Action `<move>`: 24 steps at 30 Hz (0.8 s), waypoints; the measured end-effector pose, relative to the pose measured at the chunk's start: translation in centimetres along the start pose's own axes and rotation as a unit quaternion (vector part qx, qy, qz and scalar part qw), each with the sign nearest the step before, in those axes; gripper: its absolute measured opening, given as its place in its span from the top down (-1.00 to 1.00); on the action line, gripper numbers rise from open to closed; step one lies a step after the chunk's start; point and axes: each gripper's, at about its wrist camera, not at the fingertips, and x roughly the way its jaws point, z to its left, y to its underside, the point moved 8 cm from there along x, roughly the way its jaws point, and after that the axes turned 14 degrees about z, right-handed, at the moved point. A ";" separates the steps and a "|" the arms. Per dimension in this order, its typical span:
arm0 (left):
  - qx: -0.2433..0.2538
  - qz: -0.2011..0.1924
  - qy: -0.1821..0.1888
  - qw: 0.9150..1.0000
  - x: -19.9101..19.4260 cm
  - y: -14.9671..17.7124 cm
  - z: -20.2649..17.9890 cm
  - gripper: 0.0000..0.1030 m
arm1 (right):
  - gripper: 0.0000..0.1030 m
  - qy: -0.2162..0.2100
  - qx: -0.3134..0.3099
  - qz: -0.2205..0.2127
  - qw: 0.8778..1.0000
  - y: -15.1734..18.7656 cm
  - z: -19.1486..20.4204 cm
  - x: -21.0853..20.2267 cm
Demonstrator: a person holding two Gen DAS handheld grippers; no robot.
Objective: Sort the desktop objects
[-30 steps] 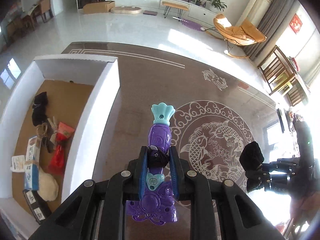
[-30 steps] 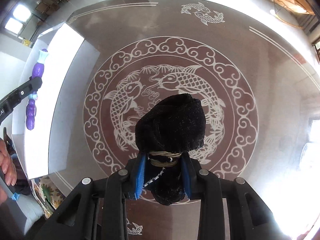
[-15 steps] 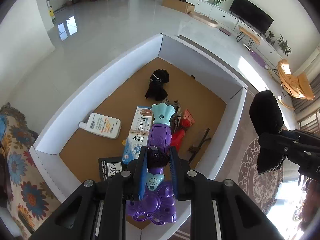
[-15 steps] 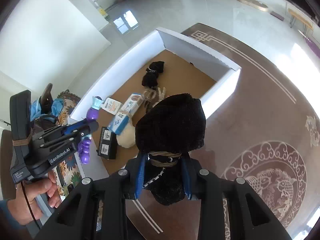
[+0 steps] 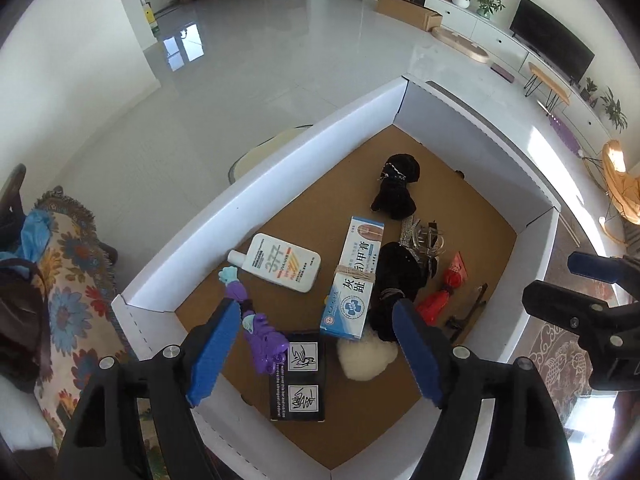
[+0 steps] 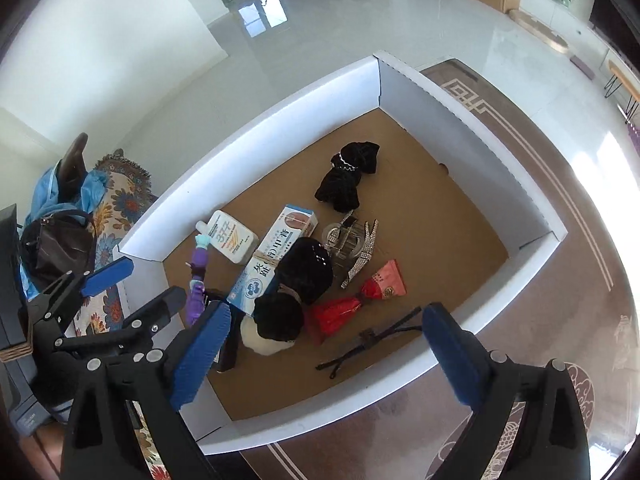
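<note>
My left gripper (image 5: 316, 348) hangs over the near corner of a white cardboard box (image 5: 280, 168), its jaws opening. The purple toy with a teal tip (image 5: 256, 320) is loose beside the left blue pad, no longer pinched, above the box floor. My right gripper (image 6: 326, 356) is also over the box, jaws opening wide with nothing between them. The black velvet pouch tied with twine (image 6: 300, 280) lies in the box on a white puff (image 6: 256, 344). Each gripper shows in the other's view: the left gripper (image 6: 140, 288), the right gripper (image 5: 556, 280).
The box holds a white sunscreen bottle (image 5: 280, 268), a blue-white ointment carton (image 5: 354, 280), a second black pouch (image 5: 396, 188), a red pouch (image 5: 444, 296), sparkly hair clips (image 6: 352, 244), a black clip (image 6: 372, 340) and a black packet (image 5: 298, 376). A patterned cushion (image 5: 68, 280) lies left.
Both grippers moved from over the patterned tabletop to above the box. Both were shut and now stand open; the purple toy and the black pouch have left their jaws.
</note>
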 end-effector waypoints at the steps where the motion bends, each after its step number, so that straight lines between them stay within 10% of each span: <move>1: -0.005 0.000 0.000 1.000 -0.4 0.1 0.0 -0.51 | -0.88 0.003 0.003 0.004 1.000 0.5 -0.2 -0.1; 15: -0.042 -0.024 0.031 0.998 -9.4 5.7 -4.3 -0.51 | -0.92 -0.001 0.018 0.000 1.000 9.2 -3.1 -5.6; 24: -0.021 -0.063 -0.039 0.997 -15.7 8.8 -5.9 -0.82 | -0.99 -0.020 0.025 0.021 0.999 14.1 -3.9 -8.1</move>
